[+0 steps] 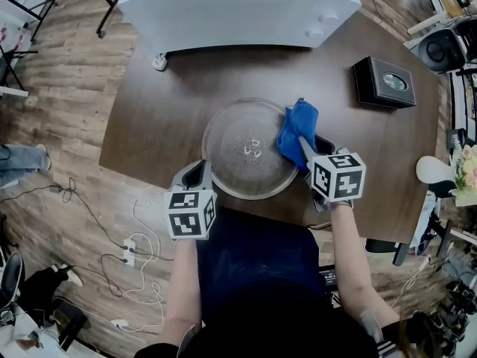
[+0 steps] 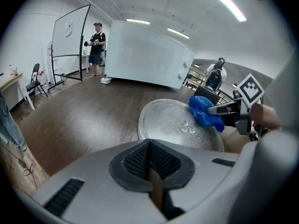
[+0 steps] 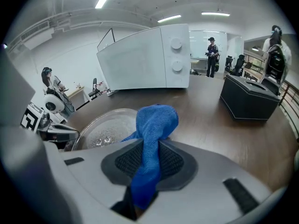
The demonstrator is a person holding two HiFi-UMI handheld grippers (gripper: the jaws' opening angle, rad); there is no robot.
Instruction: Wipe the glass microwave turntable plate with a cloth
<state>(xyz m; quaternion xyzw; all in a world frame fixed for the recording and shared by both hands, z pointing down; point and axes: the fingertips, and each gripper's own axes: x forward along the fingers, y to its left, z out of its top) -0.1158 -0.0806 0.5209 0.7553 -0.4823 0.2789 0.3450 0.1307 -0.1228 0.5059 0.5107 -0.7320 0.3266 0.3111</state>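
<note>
A dark brown counter [image 1: 160, 121] carries the glass turntable plate [image 1: 237, 136], which lies flat near the counter's near edge, roughly at its middle. The glass is clear, with a raised moulded hub at the centre and a pale speckling spread around it.

The right claw [image 1: 308, 150] is at the plate's right side, clenched on a blue cloth [image 1: 297, 127]. In the right gripper view the cloth runs up between the two black pads, and its bunched end sticks out past the tips. From the head view that bunch covers the plate's right rim and a little of the glass inside it. In the left gripper view it looks to sit on the rim, though how firmly it presses cannot be told.

The left claw [image 1: 195, 172] is at the plate's near-left rim, just beside the glass. Its jaws are pressed together with nothing gripped; only a thin brown sliver shows in the seam between the pads. Each claw carries its marker cube [image 1: 191, 213] on the near side, close to the person's body.

A white microwave [image 1: 238, 6] stands along the counter's far edge, well apart from the plate. A black box [image 1: 384, 82] sits at the far right of the counter. On the wooden floor to the left, a power strip [image 1: 128, 250] lies among white cables. The left gripper view shows a person [image 2: 96, 48] standing far off beside a whiteboard [image 2: 70, 45].
</note>
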